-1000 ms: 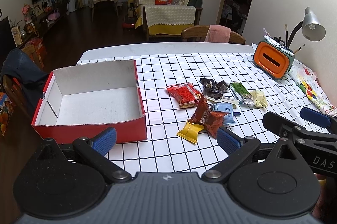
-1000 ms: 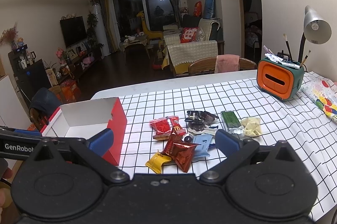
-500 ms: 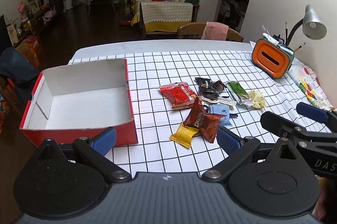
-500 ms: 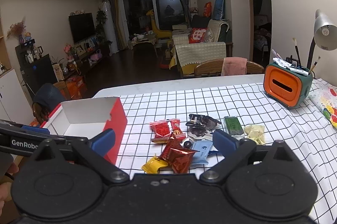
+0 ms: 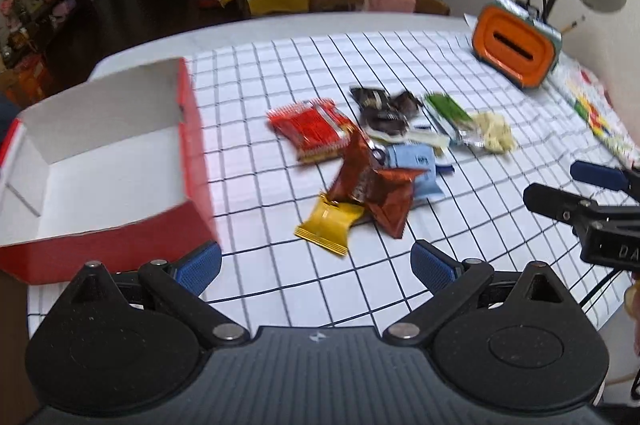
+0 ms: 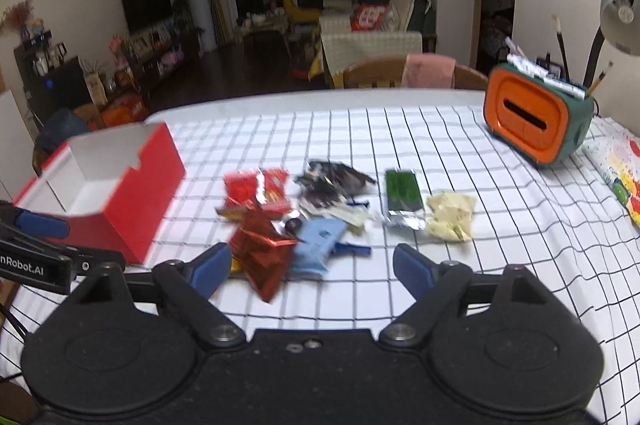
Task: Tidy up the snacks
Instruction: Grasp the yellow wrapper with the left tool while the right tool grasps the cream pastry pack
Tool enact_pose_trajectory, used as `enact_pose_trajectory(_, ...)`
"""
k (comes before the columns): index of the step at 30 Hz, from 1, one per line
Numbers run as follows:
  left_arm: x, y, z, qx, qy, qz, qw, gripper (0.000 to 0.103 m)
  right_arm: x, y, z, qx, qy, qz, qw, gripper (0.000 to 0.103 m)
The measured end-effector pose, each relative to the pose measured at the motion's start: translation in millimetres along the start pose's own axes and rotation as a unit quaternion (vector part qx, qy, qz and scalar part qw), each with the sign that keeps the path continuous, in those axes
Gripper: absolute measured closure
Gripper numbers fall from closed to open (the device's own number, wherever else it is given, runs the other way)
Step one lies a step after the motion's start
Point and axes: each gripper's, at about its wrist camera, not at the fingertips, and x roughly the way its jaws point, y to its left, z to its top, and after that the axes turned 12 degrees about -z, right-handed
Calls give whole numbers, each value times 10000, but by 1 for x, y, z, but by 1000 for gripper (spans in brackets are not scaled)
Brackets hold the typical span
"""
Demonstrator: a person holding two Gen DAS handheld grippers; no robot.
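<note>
Readable text — "nRobot.AI", cut off at frame edge, on the left gripper (image 6: 38,225) body; "DA", also cut off, on the right gripper (image 5: 576,185) body. Snack wrapper print too blurred.

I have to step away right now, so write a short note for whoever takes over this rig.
Left gripper: open, empty, above the near edge of the table.
Right gripper: empty, jaws closing, nothing between them.
Snack pile: all loose on the checked cloth, right of the red box.
Done: nothing; the box is empty.
Left: move every snack into the box, perhaps the yellow packet first.
</note>
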Motion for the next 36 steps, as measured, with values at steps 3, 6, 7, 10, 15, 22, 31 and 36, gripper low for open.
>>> enact_pose_trajectory(3, 22, -2, 2, 108, 155, 7, 9998, 2, 13, -8, -1, -210, 32, 26, 9998, 16)
enact_pose_trajectory(6, 44, -2, 4, 208, 337, -29, 9992, 4, 29, -18, 1, -379, 97, 117, 9992, 16)
enact_pose_trajectory(7, 52, 0, 6, 200, 418, -35, 9989, 7, 36, -21, 1, -440, 116, 113, 9989, 16)
enact_pose_trajectory(10, 69, 3, 10, 247, 572, -41, 9980, 8, 60, -30, 2, -634, 183, 177, 9977, 19)
enact_pose_trajectory(15, 96, 11, 16, 235, 792, 51, 9966, 10, 107, -31, -2, -1242, 494, 239, 9907, 26)
enact_pose_trajectory(22, 121, 18, 22, 317, 974, 81, 9947, 15, 125, -44, 18, -1030, 331, 98, 9941, 28)
enact_pose_trajectory(31, 142, 15, 26, 331, 1155, 87, 9927, 20, 166, -103, 39, 12, 409, -941, 9947, 26)
enact_pose_trajectory(36, 150, 15, 27, 319, 1235, 165, 9917, 31, 195, -124, 43, 908, 790, -1009, 9876, 27)
